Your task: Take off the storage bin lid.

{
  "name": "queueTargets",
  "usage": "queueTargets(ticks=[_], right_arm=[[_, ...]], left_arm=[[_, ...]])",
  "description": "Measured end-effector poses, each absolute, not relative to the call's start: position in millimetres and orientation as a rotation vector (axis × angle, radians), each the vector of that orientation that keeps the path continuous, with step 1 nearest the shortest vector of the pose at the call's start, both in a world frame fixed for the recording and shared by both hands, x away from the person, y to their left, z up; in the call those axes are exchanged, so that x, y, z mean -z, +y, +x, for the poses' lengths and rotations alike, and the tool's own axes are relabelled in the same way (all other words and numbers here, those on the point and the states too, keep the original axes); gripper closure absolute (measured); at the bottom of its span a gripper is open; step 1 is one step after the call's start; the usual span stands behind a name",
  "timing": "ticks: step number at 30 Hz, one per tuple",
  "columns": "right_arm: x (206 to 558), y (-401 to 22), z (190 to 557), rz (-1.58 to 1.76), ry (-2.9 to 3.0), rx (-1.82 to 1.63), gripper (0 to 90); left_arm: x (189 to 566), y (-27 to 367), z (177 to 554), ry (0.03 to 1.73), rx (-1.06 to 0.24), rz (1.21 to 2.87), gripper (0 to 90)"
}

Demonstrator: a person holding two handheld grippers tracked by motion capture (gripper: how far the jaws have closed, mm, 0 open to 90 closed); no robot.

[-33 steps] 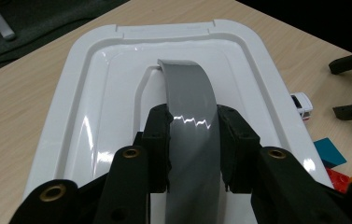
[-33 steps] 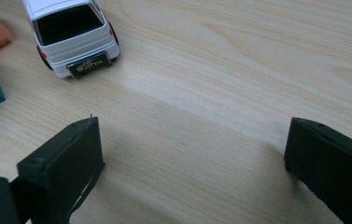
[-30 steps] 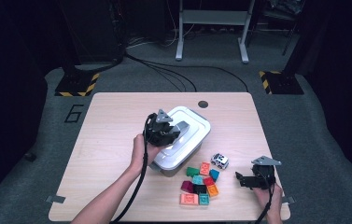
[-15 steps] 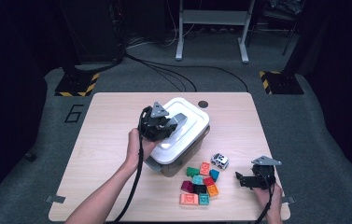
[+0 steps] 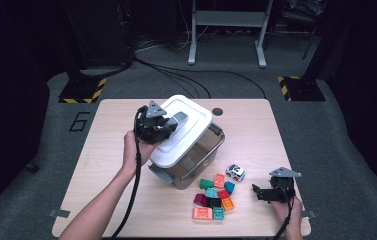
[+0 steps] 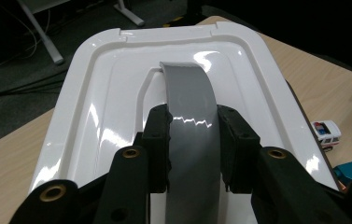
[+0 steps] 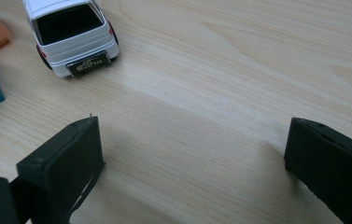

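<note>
Lid [image 5: 183, 131] lifted, left jaws clamped on handle [image 6: 193, 116], right jaws apart (wooden table [image 5: 111, 130], dark room)

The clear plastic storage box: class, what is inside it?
Through the clear plastic storage box's wall, no toys show inside. The tilted white lid, held by the left gripper, hides much of its interior.

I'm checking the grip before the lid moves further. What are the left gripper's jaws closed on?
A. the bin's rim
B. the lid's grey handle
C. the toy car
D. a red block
B: in the left gripper view the left gripper clamps the grey handle of the white lid.
</note>
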State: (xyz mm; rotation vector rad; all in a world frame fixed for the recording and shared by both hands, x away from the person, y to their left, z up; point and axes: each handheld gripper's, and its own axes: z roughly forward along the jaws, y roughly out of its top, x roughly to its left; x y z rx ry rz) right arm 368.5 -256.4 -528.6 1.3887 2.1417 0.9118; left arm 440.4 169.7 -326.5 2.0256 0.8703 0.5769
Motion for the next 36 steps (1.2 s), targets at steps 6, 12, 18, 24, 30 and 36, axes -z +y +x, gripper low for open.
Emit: queueTargets(ticks=[6, 12, 18, 24, 30, 36], right_arm=[[529, -256, 368, 1.390, 2.141, -0.913, 3.5], [529, -257, 369, 1.386, 2.144, -0.914, 3.4], [529, -257, 369, 1.387, 2.142, -0.911, 3.6], [529, -257, 369, 1.388, 2.141, -0.913, 3.7], [529, -257, 369, 1.388, 2.139, -0.910, 3.8], [529, -257, 368, 1.389, 2.138, -0.910, 3.9]], left_arm=[[321, 196, 445, 0.910, -0.609, 2.007, 67.2], [317, 220, 449, 0.967, -0.633, 1.971, 67.2], [315, 253, 452, 1.037, -0.679, 1.940, 67.2], [320, 275, 455, 1.106, -0.716, 1.897, 67.2], [337, 299, 462, 1.206, -0.735, 1.858, 67.1], [360, 319, 470, 1.299, -0.738, 1.838, 67.1]])
